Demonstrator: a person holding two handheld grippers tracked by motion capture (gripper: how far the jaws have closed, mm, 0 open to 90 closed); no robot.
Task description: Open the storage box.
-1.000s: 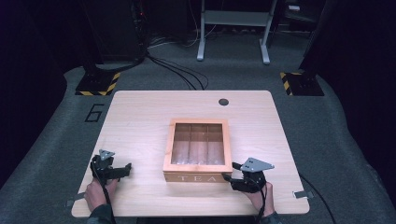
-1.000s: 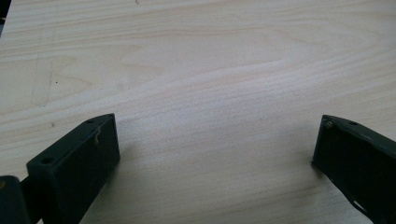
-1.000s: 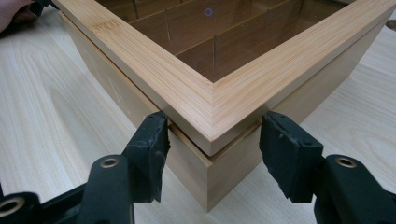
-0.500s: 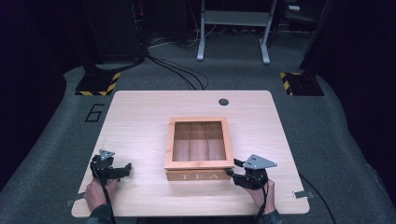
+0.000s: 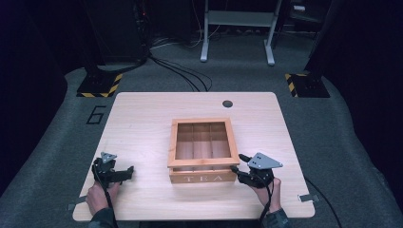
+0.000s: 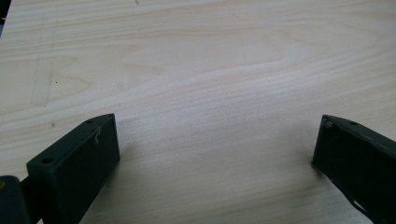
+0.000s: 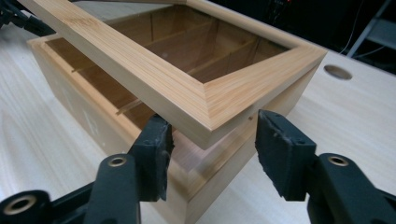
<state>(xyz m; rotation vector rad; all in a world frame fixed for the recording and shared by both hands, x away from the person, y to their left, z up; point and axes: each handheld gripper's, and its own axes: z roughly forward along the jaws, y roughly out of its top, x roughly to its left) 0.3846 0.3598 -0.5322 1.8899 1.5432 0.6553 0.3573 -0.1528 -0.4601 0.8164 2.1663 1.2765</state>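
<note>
Near the table's near edge, centre: a light wooden tea box with a glass-paned frame lid (image 5: pixel 202 151) is set, "TEA" lettered on its near face, dividers seen inside.
Lid (image 7: pixel 187 74): raised off the box body at the near right corner, a gap seen beneath.
Right gripper (image 7: pixel 212 151): jaws spread, the lid's corner bracketed between them, one jaw tucked under the rim, probably for lifting.
Left gripper (image 6: pixel 212 149): jaws wide apart, nothing held, parked over bare pale wooden table (image 5: pixel 142 123), well left of the box.
</note>
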